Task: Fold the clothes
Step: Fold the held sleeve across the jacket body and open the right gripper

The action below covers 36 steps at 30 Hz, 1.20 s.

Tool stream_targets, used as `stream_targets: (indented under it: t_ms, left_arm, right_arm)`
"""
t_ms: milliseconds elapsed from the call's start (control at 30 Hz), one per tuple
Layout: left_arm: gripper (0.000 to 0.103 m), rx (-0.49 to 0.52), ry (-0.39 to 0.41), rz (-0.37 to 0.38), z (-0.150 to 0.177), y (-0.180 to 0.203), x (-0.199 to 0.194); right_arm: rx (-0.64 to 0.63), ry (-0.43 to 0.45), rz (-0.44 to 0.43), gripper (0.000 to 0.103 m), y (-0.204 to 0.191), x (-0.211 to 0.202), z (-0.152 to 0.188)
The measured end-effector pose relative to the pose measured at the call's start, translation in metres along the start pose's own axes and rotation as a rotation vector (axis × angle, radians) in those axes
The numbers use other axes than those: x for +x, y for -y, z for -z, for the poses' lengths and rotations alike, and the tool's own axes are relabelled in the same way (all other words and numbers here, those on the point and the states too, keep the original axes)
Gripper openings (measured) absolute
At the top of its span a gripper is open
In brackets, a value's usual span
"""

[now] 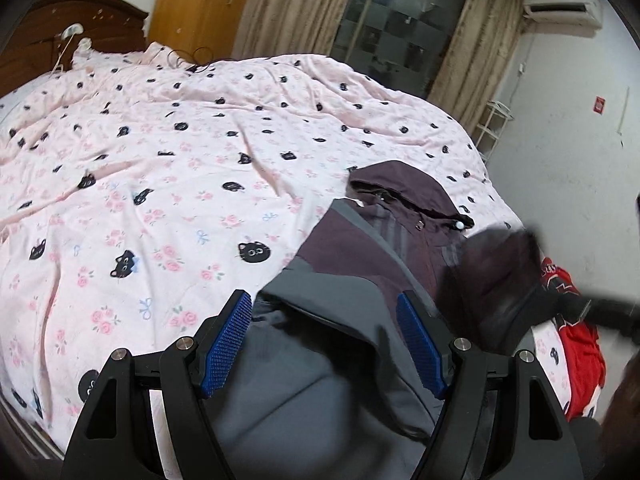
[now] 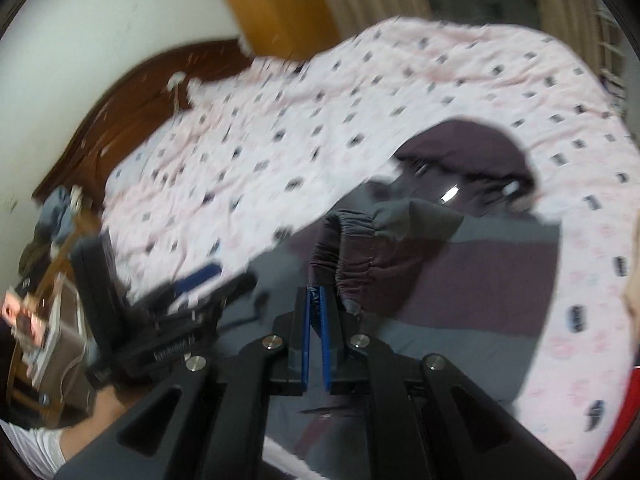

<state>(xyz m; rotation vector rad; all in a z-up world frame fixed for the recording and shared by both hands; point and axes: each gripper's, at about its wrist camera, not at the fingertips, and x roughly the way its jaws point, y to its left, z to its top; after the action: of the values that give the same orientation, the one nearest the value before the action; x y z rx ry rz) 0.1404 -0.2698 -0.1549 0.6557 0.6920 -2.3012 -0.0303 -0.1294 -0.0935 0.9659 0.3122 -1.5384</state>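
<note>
Jaws of the right gripper [image 2: 316, 300] are clenched on the elastic cuff [image 2: 352, 256] of a jacket sleeve, the blue pads nearly meeting over the fabric. Jaws of the left gripper [image 1: 324, 340] stand released, spread wide above the grey part of the jacket [image 1: 320, 400] with nothing between the pads. The jacket, grey and dark plum, lies spread near the foot corner of the bed, hood [image 1: 404, 188] toward the window, one sleeve lifted over the body.

Risks, as judged from this view. The heavy blur suggests a fast sweep, so the sleeve may overshoot the body and land askew. The grip holds only the cuff edge, and the gathered elastic could slip free mid-fold. The idle left gripper presses nothing down, so the whole jacket could drag across the cover and bunch.

Surface and room. A pink bedspread [image 1: 180, 140] printed with black cat faces and roses, soft and wrinkled, gives little friction. A dark wooden headboard [image 1: 60, 32], beige curtains [image 1: 280, 8] beside a dark window, a wall air conditioner [image 1: 564, 6], and a red garment [image 1: 576, 336] beside the jacket complete the scene.
</note>
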Motion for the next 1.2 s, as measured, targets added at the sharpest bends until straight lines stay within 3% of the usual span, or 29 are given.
stream_targets:
  t_ms: [100, 267, 567, 700, 867, 1067, 1200]
  left_arm:
    - [0.070, -0.015, -0.010, -0.007, 0.000, -0.006, 0.003]
    - [0.070, -0.035, -0.024, -0.003, 0.000, -0.010, 0.007]
    - [0.070, -0.001, -0.015, 0.018, -0.003, -0.003, 0.008]
    - [0.070, -0.008, 0.005, 0.000, -0.006, -0.007, 0.005]
    - [0.070, -0.040, 0.020, 0.003, -0.010, -0.015, 0.004]
    - [0.070, 0.017, 0.038, 0.083, -0.009, 0.001, 0.001]
    - [0.071, 0.094, 0.066, 0.136, -0.010, 0.025, 0.000]
  right_arm:
    - [-0.021, -0.078, -0.029, 0.006, -0.011, 0.034, 0.017]
    - [-0.048, -0.135, -0.031, 0.006, -0.017, 0.058, 0.035]
    - [-0.067, -0.143, -0.054, 0.012, -0.018, 0.062, 0.038]
    - [-0.119, -0.107, -0.126, 0.046, -0.029, 0.045, 0.037]
    - [-0.194, -0.065, -0.187, 0.049, -0.045, 0.021, 0.033]
    - [-0.138, -0.001, -0.110, 0.049, -0.018, 0.003, 0.024]
    - [-0.069, 0.030, -0.005, 0.048, 0.016, -0.005, 0.021]
